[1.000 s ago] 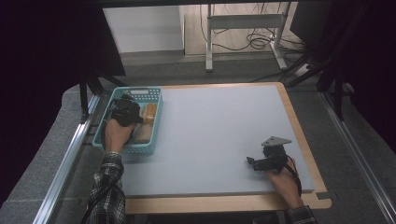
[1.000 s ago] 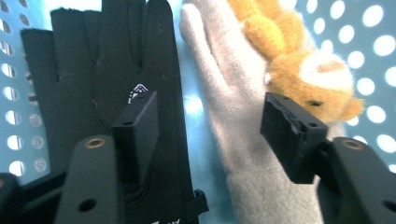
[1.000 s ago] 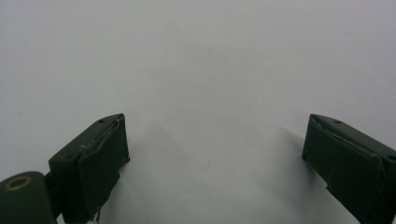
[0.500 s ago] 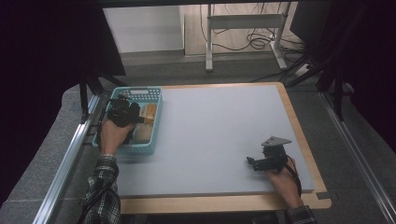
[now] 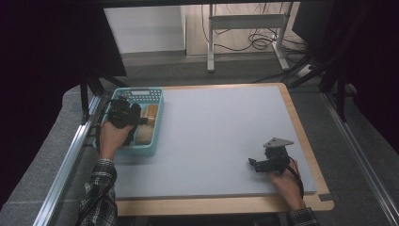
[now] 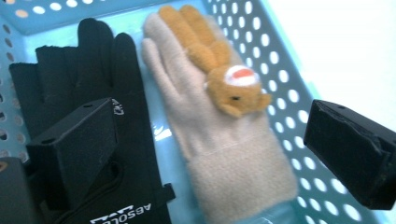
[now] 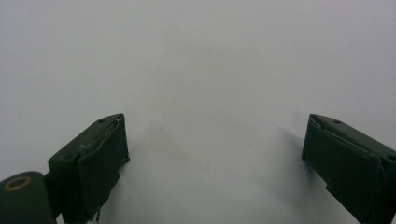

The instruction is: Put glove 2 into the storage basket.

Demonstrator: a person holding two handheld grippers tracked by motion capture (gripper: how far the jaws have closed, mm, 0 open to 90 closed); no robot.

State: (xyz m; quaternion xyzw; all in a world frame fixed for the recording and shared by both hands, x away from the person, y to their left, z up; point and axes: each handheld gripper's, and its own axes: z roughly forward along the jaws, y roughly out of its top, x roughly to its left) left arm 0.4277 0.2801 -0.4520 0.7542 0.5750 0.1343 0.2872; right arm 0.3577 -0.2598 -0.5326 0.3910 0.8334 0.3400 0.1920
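A teal perforated basket [image 5: 157, 96] sits at the table's left. Inside lie a black glove [image 6: 100, 88] and a beige woolly glove [image 6: 219, 144] with an orange plush animal [image 6: 219, 70] on it. My left gripper [image 5: 141, 120] [image 6: 210, 140] hovers over the basket; its jaws have just been opening and stand wide apart above the beige glove, pressing on nothing. At the table's near right my right gripper [image 5: 254, 165] [image 7: 215, 154] rests low over the bare grey mat, open with nothing between its jaws.
A grey mat [image 5: 221, 132] covers the wooden table [image 5: 306, 141]. A metal rail [image 5: 70, 160] runs along the left edge. A desk frame with cables [image 5: 249, 28] stands beyond the far edge.
The left gripper has risen a little over the basket and its jaws have spread. The right gripper has stayed where it was.
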